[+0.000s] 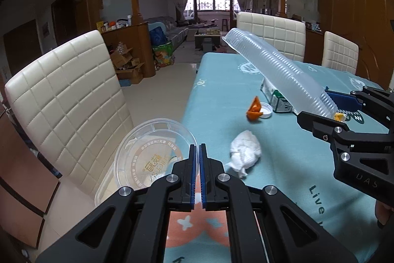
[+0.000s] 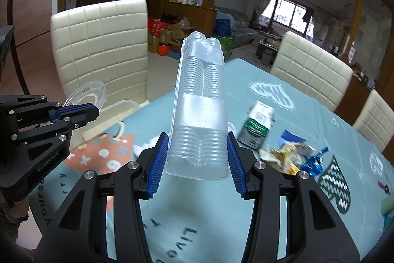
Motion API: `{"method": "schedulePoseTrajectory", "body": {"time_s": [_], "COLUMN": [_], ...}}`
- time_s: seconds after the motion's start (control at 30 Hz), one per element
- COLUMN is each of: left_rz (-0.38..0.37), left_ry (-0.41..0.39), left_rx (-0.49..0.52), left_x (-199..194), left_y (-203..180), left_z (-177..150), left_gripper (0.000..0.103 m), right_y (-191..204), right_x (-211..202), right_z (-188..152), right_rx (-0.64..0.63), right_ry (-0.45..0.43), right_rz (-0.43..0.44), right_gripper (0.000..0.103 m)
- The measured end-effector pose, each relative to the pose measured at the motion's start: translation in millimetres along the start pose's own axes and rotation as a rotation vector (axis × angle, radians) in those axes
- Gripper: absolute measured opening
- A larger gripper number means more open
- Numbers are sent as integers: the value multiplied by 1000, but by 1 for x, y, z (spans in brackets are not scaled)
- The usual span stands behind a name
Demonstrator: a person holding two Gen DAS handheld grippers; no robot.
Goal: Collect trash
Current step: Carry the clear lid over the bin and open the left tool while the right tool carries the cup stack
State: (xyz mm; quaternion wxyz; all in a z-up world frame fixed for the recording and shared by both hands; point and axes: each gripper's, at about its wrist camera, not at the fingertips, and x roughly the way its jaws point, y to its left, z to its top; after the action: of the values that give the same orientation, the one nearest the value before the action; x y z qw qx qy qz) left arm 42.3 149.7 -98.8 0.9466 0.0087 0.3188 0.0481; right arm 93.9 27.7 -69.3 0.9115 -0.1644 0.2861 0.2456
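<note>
Right gripper [image 2: 197, 159]: jaws spread wide, clamped on the base of the ribbed clear tray [image 2: 199, 102], lifted off the table [image 1: 283, 164], long end pointing 12 o'clock. Left gripper [image 1: 197, 157]: jaws nearly together, pinching the clear round lid [image 1: 152, 154] at the table's 9 o'clock edge. So 2 items in hand, none binned as far as visible. Left to collect: carton [image 2: 257, 125], tissue wad [image 1: 245, 152], foil wrappers [image 2: 283, 154], orange wrapper [image 1: 254, 109], white cap [image 1: 266, 110].

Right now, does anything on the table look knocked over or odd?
Yes: the green-and-white carton lies toppled on the teal tablecloth, amid crumpled wrappers. The held ribbed tray juts up tilted.
</note>
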Motion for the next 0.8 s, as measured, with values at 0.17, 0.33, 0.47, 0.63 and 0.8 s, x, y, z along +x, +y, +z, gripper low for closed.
{"method": "schedulePoseTrajectory", "body": {"time_s": [0.17, 0.33, 0.47, 0.63, 0.8], "left_rz": [35, 83, 102, 113, 91], "left_ry": [6, 11, 19, 28, 27], "left_rx": [-38, -60, -83, -93, -95], "left_x": [2, 2, 5, 11, 23], "left_y": [25, 46, 62, 74, 80], "left_z": [-4, -9, -12, -13, -7], "left_gripper": [3, 3, 3, 3, 3], "right_y": [24, 45, 59, 72, 79], "right_x": [9, 17, 26, 36, 43], "right_z": [8, 17, 24, 32, 35], "right_rx": [-48, -82, -106, -129, -147], "right_ry": [-2, -8, -6, -10, -11], "right_rz": [23, 44, 60, 74, 72], "right_gripper": [49, 49, 49, 49, 48]}}
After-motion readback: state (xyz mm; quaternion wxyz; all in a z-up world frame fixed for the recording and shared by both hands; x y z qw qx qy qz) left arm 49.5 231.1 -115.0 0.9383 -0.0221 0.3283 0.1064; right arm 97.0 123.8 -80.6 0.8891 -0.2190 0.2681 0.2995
